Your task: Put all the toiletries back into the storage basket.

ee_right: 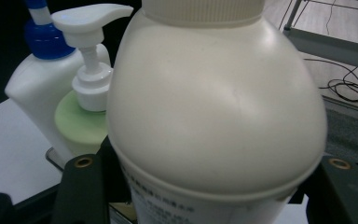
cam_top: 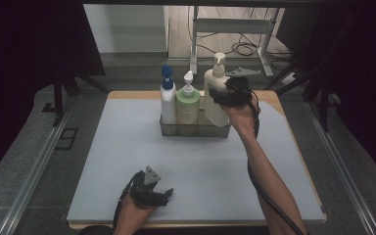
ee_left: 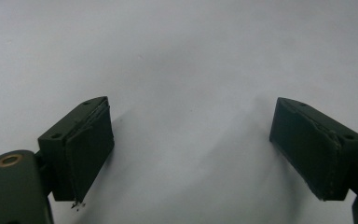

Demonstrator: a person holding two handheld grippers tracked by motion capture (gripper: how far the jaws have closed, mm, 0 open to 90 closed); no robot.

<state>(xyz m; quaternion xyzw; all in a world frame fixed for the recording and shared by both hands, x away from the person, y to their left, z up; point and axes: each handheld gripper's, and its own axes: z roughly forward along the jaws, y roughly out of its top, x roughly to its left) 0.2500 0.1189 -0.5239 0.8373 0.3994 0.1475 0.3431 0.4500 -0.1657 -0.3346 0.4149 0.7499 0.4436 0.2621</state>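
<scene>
Right gripper view: cream bottle (ee_right: 214,107) between claw (ee_right: 214,186) jaws

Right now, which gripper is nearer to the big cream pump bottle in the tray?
Right. The right gripper has its jaws around the cream pump bottle; the left gripper rests on the table's near edge, well away from it.
</scene>
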